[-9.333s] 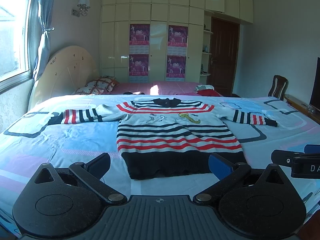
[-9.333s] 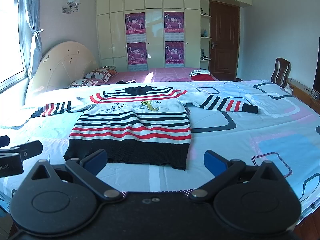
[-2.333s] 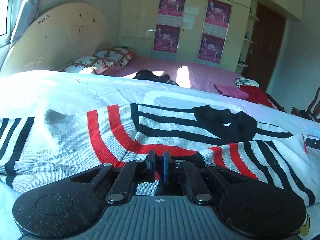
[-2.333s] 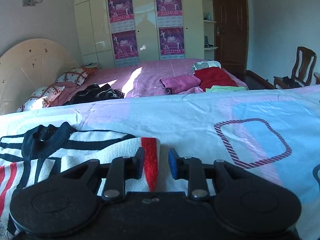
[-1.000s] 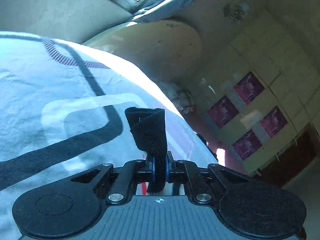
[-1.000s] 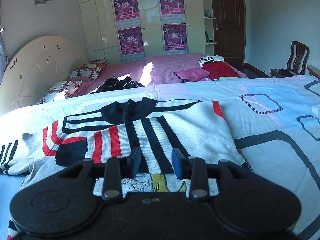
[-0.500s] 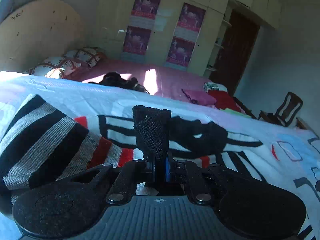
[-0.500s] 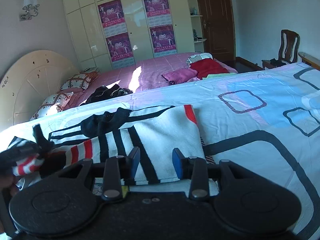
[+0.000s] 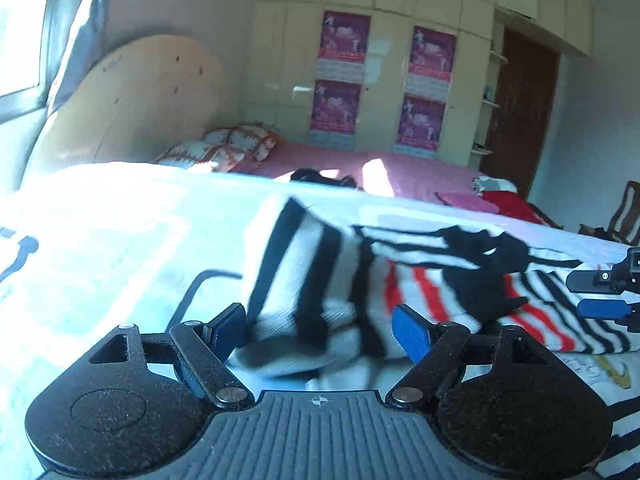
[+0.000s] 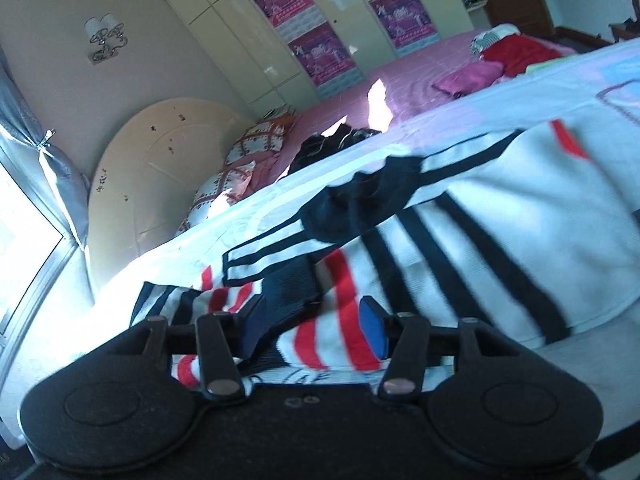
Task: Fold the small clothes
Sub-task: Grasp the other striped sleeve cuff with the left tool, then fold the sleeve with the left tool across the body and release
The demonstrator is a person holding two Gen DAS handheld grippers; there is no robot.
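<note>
- The striped knit sweater [image 9: 420,280] is seen lying on the patterned bedspread [image 9: 100,232] of the near bed, collar end toward the far side, with both sleeves already laid across the chest.
- The left gripper [image 9: 320,330] is shown with its jaws wide apart; nothing is held. The folded left sleeve [image 9: 304,280] lies between and just beyond the blue pads, so a release over the body is judged to be the reason for the opening.
- The right gripper [image 10: 314,330] is likewise seen parted, tilted to one side above the sweater; no cloth is clamped between its fingers. In the left wrist view it appears at the right edge, just over the other shoulder.
- The black cuff [image 10: 290,282] rests on the red and white stripes just ahead of the right gripper, below the black collar [image 10: 360,200].
- With the sleeves brought in, the garment is judged to be narrowed into a rough rectangle; a hem-to-collar fold would seem to remain.
- The left sleeve is bunched rather than flat, so a lumpy final fold may result unless it is smoothed.
- A second bed with a pink cover [image 10: 420,80] stands behind.
</note>
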